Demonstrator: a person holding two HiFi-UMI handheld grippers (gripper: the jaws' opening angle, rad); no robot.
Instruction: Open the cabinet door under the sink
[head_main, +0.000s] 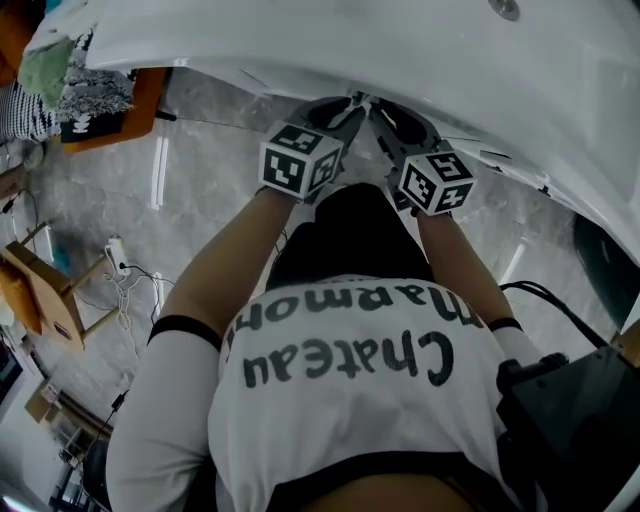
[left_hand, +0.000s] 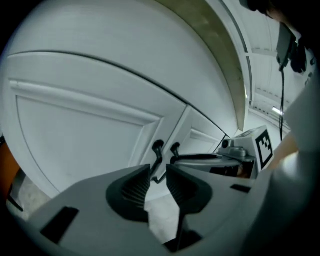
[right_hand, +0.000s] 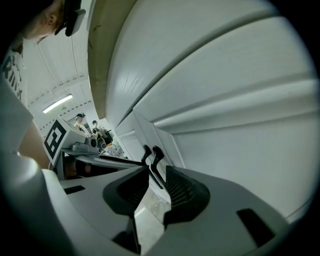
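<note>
Head view has you bent under the sink (head_main: 420, 50), with both grippers side by side and reaching towards the cabinet below it. Your left gripper (left_hand: 156, 182) has its jaws apart and grips nothing. The left handle (left_hand: 158, 152) on the left door (left_hand: 75, 135) shows in the gap beyond the tips. Your right gripper (right_hand: 157, 187) is also parted and empty. The right handle (right_hand: 157, 155) on the right door (right_hand: 240, 145) lines up beyond its tips. Both doors look shut.
</note>
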